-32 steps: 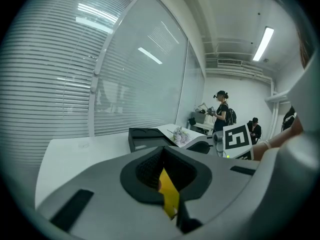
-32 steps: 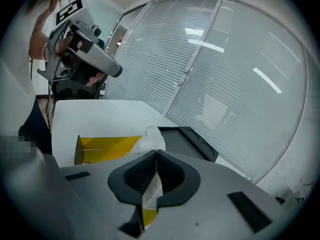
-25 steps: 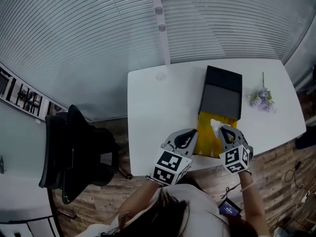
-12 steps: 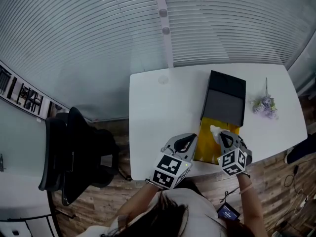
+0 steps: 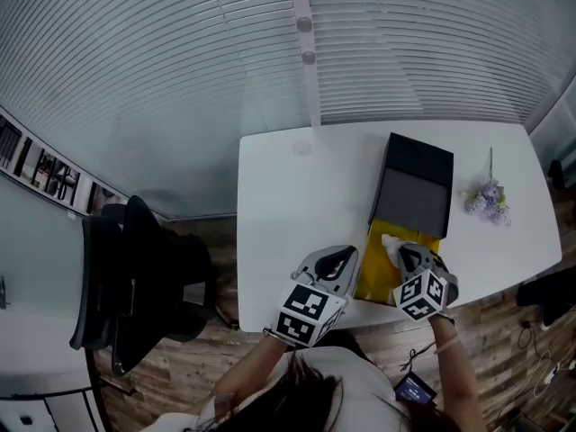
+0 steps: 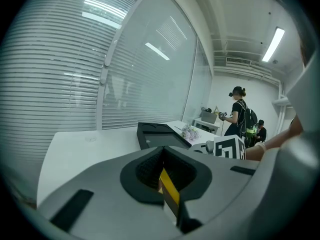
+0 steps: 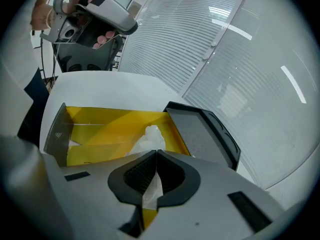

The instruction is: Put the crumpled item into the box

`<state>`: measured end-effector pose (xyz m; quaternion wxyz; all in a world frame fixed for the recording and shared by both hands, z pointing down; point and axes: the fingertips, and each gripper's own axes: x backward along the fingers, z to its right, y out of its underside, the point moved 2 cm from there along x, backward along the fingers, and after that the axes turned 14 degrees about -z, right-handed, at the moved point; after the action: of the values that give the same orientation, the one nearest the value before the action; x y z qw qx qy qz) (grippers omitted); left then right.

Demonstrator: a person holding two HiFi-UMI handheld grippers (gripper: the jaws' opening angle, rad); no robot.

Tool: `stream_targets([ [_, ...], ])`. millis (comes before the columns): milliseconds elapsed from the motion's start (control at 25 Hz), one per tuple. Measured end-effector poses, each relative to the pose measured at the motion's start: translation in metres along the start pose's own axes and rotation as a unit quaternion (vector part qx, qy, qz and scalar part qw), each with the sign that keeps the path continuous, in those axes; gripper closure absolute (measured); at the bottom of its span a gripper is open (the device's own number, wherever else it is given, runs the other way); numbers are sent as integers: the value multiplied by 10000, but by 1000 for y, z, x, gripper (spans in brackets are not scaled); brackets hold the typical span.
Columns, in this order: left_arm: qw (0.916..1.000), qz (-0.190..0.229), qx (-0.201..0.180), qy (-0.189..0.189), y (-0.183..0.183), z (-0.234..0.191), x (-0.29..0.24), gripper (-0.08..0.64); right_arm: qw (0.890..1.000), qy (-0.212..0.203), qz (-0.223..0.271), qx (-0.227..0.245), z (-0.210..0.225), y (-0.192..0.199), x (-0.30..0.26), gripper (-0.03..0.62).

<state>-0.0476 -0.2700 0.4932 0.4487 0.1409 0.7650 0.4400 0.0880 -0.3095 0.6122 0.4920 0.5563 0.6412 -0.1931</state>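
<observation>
Left gripper (image 5: pixel 334 261): fingers clamped on the near-left yellow edge of the open box (image 5: pixel 376 272), which lay on the white table (image 5: pixel 288 196). The crumpled white paper (image 7: pixel 148 138) hung just above the box's yellow interior, pinched between the closed fingers of the right gripper (image 5: pixel 405 256). The step probably called for lowering the wad below the rim before release, with the left hold kept firm.

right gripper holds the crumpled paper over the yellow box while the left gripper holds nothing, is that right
Not quite. The left gripper is not empty: the left gripper view shows its jaws shut on the wall of the yellow box. The right gripper does hold the crumpled paper over the box.
</observation>
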Motion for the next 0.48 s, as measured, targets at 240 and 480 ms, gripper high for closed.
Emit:
stream_targets([
  [240, 10000, 4, 42, -47, -1, -4, 0, 542, 9998, -89, -129, 107, -2, -1, -7, 563],
  [480, 10000, -9, 62, -71, 0, -2, -1, 543, 9995, -222, -195, 110, -5, 1, -12, 561],
])
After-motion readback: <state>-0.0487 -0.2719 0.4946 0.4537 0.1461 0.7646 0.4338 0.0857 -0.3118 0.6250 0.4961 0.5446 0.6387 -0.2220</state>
